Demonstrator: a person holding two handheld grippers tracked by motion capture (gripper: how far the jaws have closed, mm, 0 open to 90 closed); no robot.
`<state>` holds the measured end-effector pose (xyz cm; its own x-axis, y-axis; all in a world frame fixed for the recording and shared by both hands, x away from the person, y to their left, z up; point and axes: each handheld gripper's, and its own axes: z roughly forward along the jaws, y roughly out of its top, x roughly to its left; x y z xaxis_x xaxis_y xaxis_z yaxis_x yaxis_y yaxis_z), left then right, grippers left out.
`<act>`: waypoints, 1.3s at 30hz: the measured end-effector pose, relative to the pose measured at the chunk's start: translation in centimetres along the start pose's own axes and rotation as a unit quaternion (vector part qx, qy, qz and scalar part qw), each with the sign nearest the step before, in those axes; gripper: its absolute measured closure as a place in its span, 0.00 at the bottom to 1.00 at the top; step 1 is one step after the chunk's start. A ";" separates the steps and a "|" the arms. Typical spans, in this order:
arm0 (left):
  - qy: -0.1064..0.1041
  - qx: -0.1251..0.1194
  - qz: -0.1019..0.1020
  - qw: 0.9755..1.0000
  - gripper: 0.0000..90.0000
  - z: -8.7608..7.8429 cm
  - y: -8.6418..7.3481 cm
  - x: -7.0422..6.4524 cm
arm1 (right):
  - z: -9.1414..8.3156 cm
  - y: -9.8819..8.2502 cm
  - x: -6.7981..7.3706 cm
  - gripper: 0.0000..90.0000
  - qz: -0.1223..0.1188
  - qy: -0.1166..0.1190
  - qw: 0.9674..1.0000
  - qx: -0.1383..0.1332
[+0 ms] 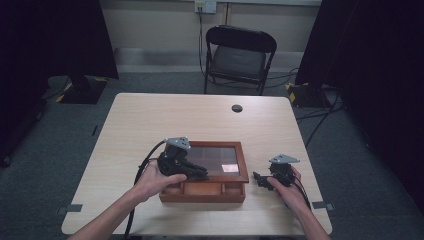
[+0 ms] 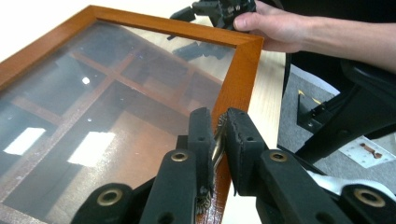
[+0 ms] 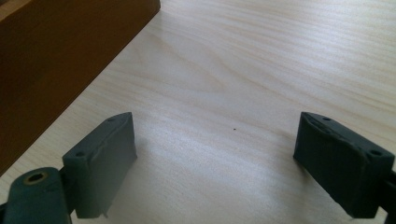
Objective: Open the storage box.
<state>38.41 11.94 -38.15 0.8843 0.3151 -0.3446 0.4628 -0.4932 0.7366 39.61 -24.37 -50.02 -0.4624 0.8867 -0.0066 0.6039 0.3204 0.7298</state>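
A wooden box (image 1: 202, 193) with small front compartments stands on the table's near half. Its glass-paned lid (image 1: 217, 145) is tilted, the front edge lifted off the base. My left gripper (image 1: 201, 173) reaches in from the left over the lid's front rail. In the left gripper view its jaws (image 2: 218, 120) are shut on a small metal clasp (image 2: 217, 147) on the lid's wooden frame (image 2: 243, 70). My right gripper (image 1: 259, 179) rests just right of the box, open. In the right gripper view its pads (image 3: 217, 140) stand wide apart over bare tabletop, with the box wall (image 3: 56, 51) at left.
The pale wooden table (image 1: 150, 120) has a round cable hole (image 1: 236, 108) near its far edge. A black folding chair (image 1: 239, 55) stands behind it. Dark curtains flank both sides, and cables lie on the floor at the right.
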 end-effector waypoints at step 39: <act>0.003 -0.002 0.001 1.000 0.90 -1.2 2.3 0.3 | 0.0 0.0 0.0 0.13 0.000 0.000 1.000 0.000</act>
<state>39.66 11.84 -35.82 0.8848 0.3185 -0.3401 0.4608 -0.4900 0.7400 39.62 -24.38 -50.02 -0.4628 0.8864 -0.0069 0.6037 0.3208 0.7298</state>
